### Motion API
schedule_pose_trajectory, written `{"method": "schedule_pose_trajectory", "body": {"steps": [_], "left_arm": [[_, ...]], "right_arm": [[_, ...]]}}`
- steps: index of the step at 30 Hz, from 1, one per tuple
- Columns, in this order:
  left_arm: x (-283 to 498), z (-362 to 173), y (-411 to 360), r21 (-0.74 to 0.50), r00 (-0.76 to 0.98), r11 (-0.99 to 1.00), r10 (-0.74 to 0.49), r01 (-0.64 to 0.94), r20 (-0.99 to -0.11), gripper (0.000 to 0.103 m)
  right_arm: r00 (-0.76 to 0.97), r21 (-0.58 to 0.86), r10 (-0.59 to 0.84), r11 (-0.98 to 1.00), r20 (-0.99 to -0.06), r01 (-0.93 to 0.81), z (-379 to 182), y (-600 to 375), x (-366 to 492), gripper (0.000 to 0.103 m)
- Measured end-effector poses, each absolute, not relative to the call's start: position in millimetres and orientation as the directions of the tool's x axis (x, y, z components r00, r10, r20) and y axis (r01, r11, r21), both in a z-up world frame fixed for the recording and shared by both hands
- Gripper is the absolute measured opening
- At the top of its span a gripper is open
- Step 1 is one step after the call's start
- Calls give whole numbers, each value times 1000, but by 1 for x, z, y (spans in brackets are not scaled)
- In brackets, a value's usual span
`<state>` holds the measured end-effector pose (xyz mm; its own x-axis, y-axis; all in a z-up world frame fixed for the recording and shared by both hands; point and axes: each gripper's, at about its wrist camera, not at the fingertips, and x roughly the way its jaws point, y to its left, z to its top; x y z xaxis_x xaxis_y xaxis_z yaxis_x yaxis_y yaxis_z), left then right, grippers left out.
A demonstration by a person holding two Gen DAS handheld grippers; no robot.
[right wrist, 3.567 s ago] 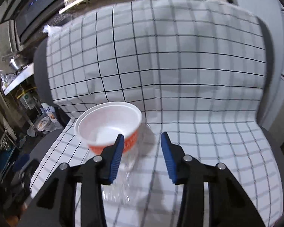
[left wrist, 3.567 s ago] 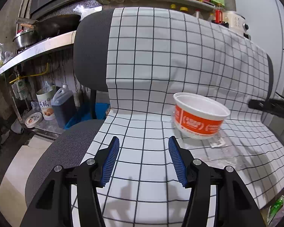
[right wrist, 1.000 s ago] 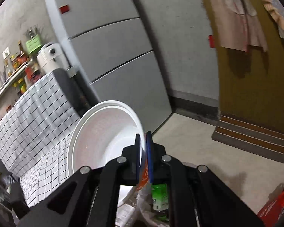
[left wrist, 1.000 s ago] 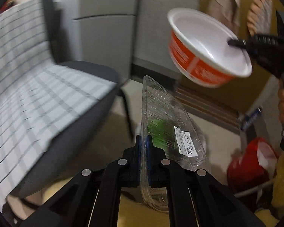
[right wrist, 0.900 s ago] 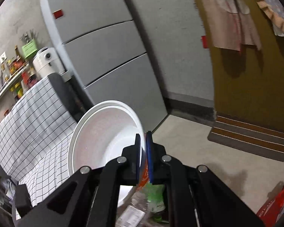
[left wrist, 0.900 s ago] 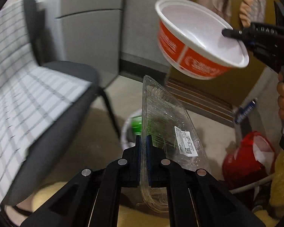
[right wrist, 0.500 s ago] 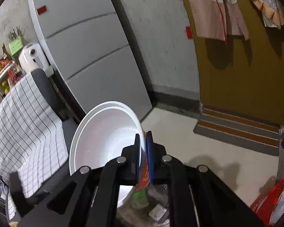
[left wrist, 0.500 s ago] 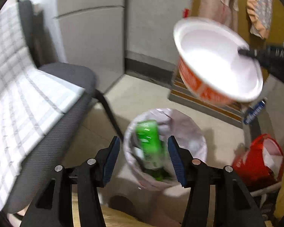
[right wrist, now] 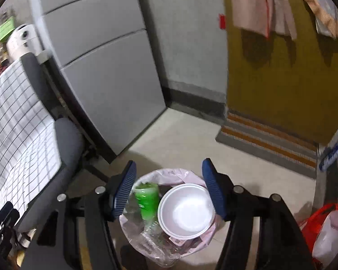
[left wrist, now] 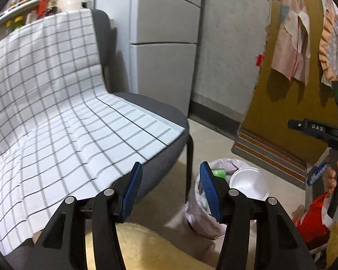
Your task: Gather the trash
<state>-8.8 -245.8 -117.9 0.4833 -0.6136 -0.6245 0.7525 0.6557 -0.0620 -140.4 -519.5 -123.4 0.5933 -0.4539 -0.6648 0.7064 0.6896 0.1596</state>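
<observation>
Above the bin (right wrist: 169,243), right gripper (right wrist: 169,191) tilts down, fingers opening (empty).

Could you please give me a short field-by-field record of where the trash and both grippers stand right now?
bin: trash bin lined with a pale pink bag, on the floor beside the chair
in bin: white foam bowl mouth up, green bottle, clear plastic packaging
left gripper: open, nothing between the jaws
right gripper: above the bin, jaws opening, nothing between them
chair cover: white checked cloth, no trash seen on it
</observation>
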Motion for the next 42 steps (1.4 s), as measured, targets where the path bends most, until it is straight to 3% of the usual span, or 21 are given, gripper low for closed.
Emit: {"method": "schedule_pose_trajectory", "body": {"steps": [3,8,12,16,25,36,42], "left_arm": [[-8,-109,-232,-59,513,679,-605,732,-608,57],[-8,-94,-208,-43,574,738,-559,673,-598,88],[-8,-82,-195,24,622,794,-456,607,-637,90],[-8,-71,-178,1,619,821,-429,570,-658,93],[-27,-35,-146,23,642,841,-395,541,-657,97],[-35,-2,-103,59,658,904,-262,424,-706,97],[-40,4,-98,65,670,908,-257,415,-696,97]], "right_arm": [[633,126,-451,745,-629,656,-105,-497,-133,60],[694,86,-373,843,-616,530,-87,-454,-121,73],[722,69,-282,907,-632,415,-78,-422,-116,87],[725,51,-237,935,-647,351,-65,-399,-112,97],[728,4,-194,966,-658,260,-26,-366,-123,97],[795,-61,-218,973,-566,224,16,-345,-137,97],[805,-46,-194,978,-560,203,21,-343,-138,97]]}}
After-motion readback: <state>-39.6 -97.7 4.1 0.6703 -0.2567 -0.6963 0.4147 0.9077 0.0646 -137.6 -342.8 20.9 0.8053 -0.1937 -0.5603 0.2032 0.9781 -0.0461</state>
